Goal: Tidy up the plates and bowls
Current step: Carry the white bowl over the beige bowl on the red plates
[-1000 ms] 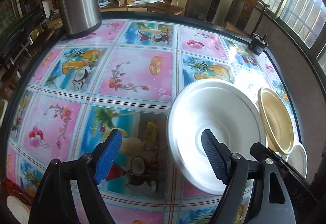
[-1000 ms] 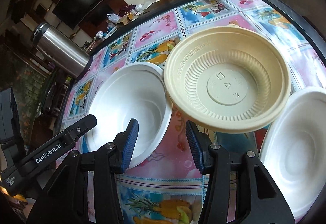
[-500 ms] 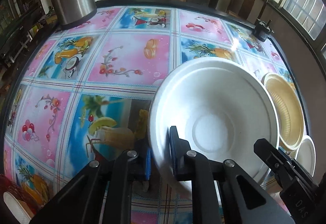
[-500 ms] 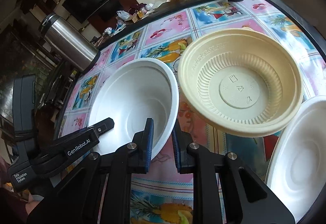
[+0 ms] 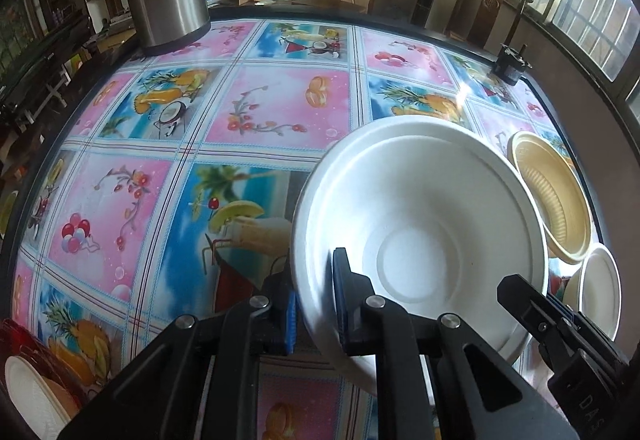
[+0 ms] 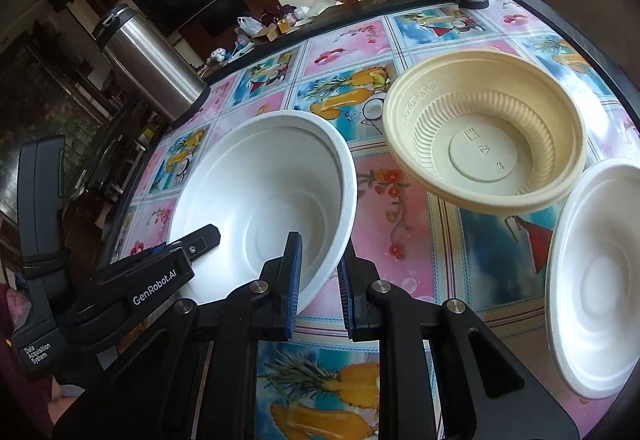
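Left hand-held gripper [image 5: 314,314]: clenched on white bowl [image 5: 420,236] rim.
Right hand-held gripper [image 6: 318,284]: grasping same rim, seemingly.
Tan bowl [image 6: 486,130]: right, apart.

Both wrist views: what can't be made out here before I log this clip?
- Left wrist view: the red dish and white plate at the bottom-left corner are cut off by the picture edge.
- Left wrist view: whether the white bowl is one bowl or two nested; only a doubled far rim shows.
- Right wrist view: the white plate is cut off at the right edge.
- Right wrist view: the marks moulded in the beige bowl are too small to read.
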`<action>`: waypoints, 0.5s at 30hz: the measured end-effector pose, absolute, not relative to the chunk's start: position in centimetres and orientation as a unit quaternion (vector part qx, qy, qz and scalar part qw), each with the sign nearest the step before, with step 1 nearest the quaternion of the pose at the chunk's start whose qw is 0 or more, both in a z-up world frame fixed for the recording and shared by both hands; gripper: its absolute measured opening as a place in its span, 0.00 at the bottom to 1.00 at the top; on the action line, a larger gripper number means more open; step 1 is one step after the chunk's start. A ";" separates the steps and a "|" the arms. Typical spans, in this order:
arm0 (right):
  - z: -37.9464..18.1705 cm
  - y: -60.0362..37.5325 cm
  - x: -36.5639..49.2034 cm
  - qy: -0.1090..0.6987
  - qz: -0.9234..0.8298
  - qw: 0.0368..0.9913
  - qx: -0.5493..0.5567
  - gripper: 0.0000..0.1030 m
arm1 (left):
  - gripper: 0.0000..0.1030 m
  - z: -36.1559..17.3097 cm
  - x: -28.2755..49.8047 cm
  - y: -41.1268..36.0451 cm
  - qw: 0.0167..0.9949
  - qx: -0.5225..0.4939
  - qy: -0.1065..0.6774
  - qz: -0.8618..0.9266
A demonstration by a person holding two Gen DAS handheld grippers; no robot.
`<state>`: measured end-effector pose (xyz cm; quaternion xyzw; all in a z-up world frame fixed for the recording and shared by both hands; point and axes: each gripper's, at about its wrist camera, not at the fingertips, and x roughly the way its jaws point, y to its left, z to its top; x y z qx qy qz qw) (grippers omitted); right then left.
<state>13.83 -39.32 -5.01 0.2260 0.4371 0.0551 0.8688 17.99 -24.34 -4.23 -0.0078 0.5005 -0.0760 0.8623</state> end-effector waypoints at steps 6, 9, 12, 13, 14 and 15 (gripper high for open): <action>-4.3 -38.5 11.5 0.425 0.054 0.876 0.223 0.16 | 0.13 -3.7 16.4 -23.5 0.868 -0.018 0.490 -0.084; -4.0 -37.9 10.5 0.423 0.052 0.878 0.219 0.16 | 0.13 -3.5 15.6 -23.1 0.870 -0.020 0.487 -0.083; -3.8 -37.6 9.6 0.420 0.056 0.878 0.223 0.16 | 0.13 -3.3 14.9 -22.6 0.869 -0.028 0.487 -0.085; -3.7 -37.6 9.4 0.420 0.056 0.878 0.224 0.16 | 0.13 -3.3 14.6 -22.4 0.869 -0.028 0.487 -0.086; -3.6 -37.6 9.2 0.419 0.057 0.878 0.226 0.16 | 0.13 -3.2 14.4 -22.4 0.869 -0.028 0.487 -0.086; -3.5 -37.5 9.0 0.418 0.057 0.878 0.227 0.16 | 0.13 -3.1 14.0 -22.3 0.869 -0.027 0.486 -0.086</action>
